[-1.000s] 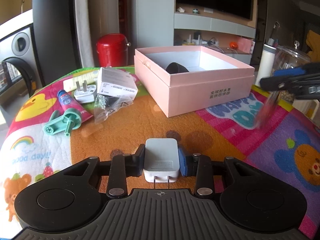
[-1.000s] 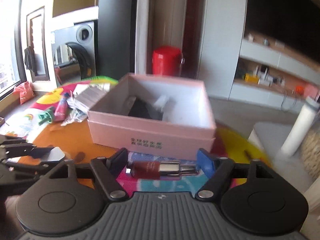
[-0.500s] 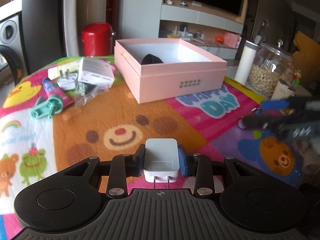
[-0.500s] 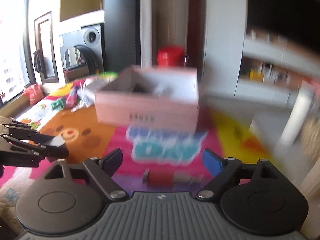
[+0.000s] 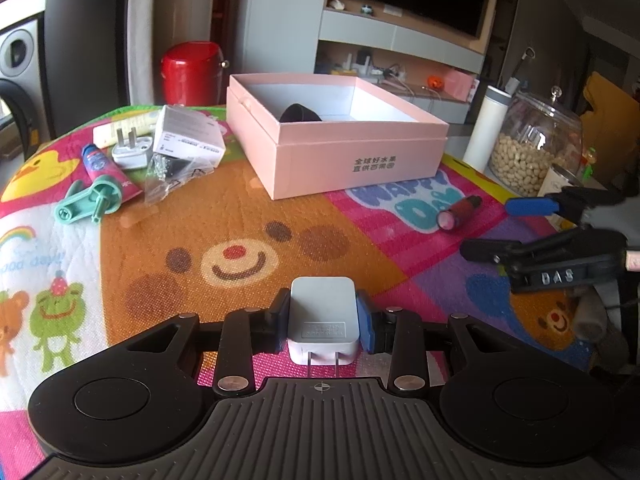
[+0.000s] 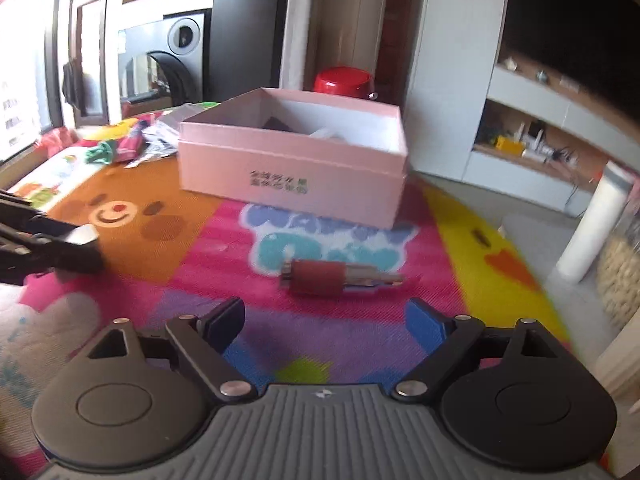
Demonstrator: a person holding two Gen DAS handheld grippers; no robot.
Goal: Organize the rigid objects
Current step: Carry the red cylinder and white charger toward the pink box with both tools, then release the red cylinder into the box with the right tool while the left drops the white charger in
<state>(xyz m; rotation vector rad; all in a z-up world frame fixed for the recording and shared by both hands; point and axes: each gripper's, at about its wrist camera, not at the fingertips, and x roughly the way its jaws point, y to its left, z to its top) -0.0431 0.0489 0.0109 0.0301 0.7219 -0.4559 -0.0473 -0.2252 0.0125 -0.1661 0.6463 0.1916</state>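
Observation:
My left gripper is shut on a white charger plug, prongs toward the camera, held over the bear on the mat. My right gripper has its jaws opening wide with nothing between them. A dark red lipstick tube lies on its side on the mat just ahead of it. The left wrist view shows that tube next to the right gripper. The open pink box stands beyond, a black object inside. My left gripper also shows at the left edge of the right wrist view.
Left of the box lie a white plug adapter, a small white carton, a clear bag, a pink tube and a green plastic part. A glass jar of nuts and white bottle stand right; a red canister behind.
My right gripper let go of the lipstick tube, which now lies on the mat, and its jaws spread wide as it sank away from the box. The left gripper kept its hold on the charger.

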